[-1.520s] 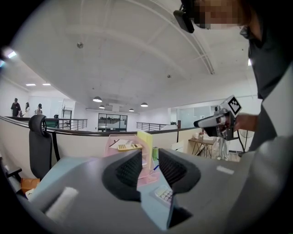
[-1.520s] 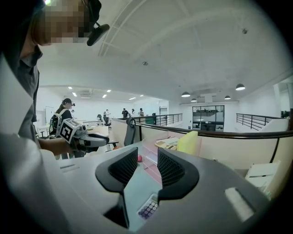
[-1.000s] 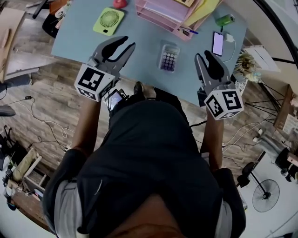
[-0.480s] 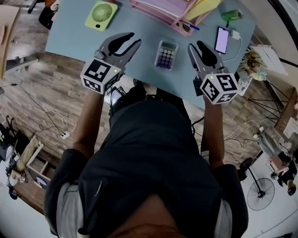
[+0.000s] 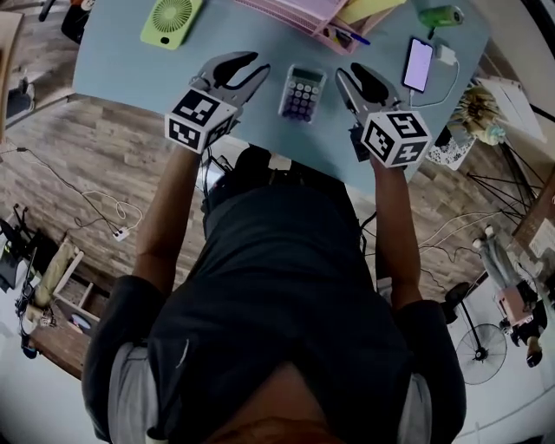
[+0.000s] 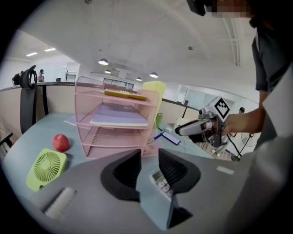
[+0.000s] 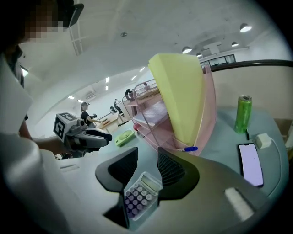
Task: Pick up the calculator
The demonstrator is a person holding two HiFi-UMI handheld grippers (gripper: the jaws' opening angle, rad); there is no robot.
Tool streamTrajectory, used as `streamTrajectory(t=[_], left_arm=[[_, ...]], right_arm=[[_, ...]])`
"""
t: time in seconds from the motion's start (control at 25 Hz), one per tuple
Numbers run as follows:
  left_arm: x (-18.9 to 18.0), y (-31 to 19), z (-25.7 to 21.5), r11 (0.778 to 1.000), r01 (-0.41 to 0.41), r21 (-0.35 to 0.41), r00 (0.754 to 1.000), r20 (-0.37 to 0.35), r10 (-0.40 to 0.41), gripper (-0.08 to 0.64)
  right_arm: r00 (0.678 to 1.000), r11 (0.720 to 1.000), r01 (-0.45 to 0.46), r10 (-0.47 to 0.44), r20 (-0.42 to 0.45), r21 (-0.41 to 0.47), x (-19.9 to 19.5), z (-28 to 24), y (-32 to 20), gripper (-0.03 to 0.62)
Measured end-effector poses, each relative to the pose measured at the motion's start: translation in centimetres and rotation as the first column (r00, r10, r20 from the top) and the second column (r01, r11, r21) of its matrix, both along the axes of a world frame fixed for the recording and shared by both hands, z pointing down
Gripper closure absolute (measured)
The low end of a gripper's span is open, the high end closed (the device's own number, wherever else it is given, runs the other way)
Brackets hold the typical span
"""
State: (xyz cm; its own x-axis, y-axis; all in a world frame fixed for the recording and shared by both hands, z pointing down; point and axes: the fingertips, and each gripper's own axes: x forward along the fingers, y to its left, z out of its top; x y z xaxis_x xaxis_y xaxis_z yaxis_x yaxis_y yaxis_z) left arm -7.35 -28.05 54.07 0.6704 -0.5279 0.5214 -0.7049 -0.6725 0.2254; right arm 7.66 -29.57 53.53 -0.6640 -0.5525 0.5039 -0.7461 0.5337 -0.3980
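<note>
1. This looks like an open-plan office. A pale blue desk [image 5: 121,69] carries a pink stacked paper tray [image 6: 114,123] with sheets on its shelves, and a yellow folder [image 7: 178,96] stands at the tray's end.
2. Desk things lie around it: a calculator [image 5: 301,91], a blue pen [image 7: 188,149], a phone [image 5: 417,64] on a white lead and a small green desk fan [image 5: 171,19].
3. Round ceiling lights [image 6: 103,61] are set in a white ceiling above what may be glass partitions, though these are blurred.
4. The wood-look floor [image 5: 95,165] has trailing cables [image 5: 119,231] and a pedestal fan [image 5: 479,353].
</note>
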Motion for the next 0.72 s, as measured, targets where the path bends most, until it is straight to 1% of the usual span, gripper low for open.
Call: streamTrajectory(t=[0.12,0.28,0.52,0.72], left_arm=[[0.6,-0.5,2.2,0.999,0.009,-0.041,1.0,0.014,-0.009,0.388],[1.7,-0.5,5.4,0.993,-0.019,-0.117,0.999,0.025,0.023,0.388],[3.5,-0.6,10.1,0.974,-0.048,-0.221,0.998,0.024,0.054,0.388],[4.8,-0.3,12.7,0.955,-0.085,-0.283,0.995,0.019,0.094,0.388]], right_arm=[[1.0,0.999,0.005,-0.004,0.015,-0.041,0.0,2.2,-0.2,0.476],[0.999,0.994,0.025,-0.022,0.03,-0.103,-0.4,5.0,-0.1,0.474],[0.997,0.98,0.075,-0.072,0.024,-0.186,-1.0,9.2,0.5,0.472],[0.994,0.964,0.112,-0.111,0.016,-0.24,-1.5,11.9,1.0,0.469]])
